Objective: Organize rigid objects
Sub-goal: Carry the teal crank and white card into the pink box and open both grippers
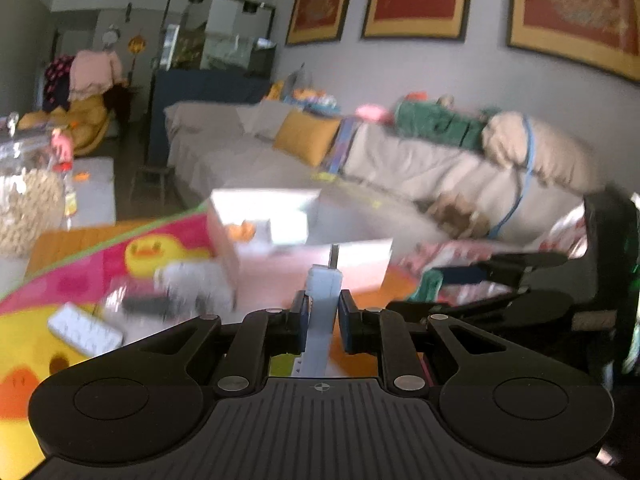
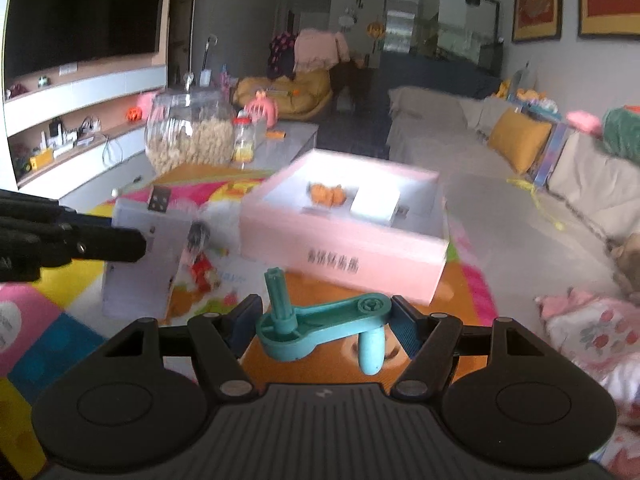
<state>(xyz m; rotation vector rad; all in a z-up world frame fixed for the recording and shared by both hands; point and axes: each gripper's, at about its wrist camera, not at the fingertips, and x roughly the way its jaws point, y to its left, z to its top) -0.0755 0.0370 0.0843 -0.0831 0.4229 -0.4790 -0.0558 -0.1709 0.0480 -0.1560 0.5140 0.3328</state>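
A: From the left wrist view, the left gripper [image 1: 324,312] is pinching a pale blue tool [image 1: 323,300], a thin metal tip poking out ahead of the pads, centre of the frame. The pink box [image 1: 280,236] sits just beyond, mid-frame, open, on the bright mat [image 1: 120,264]. Lower left there's a white remote [image 1: 84,330] lying flat.

B: And the other gripper?

A: It shows at the right edge there. In the right wrist view, the right gripper [image 2: 326,320] is clamped on a teal crank [image 2: 320,324], lengthwise between the pads, stub up, knob hanging down. The box [image 2: 340,248] is dead ahead, centre frame, with something orange [image 2: 326,194] and a white block [image 2: 376,204] already inside.

B: So both go in the box?

A: I'd guess so. Best to clear the near wall first, pick a bare patch away from the orange piece, and lower before letting go. One gripper at a time, so they don't knock together over the opening.
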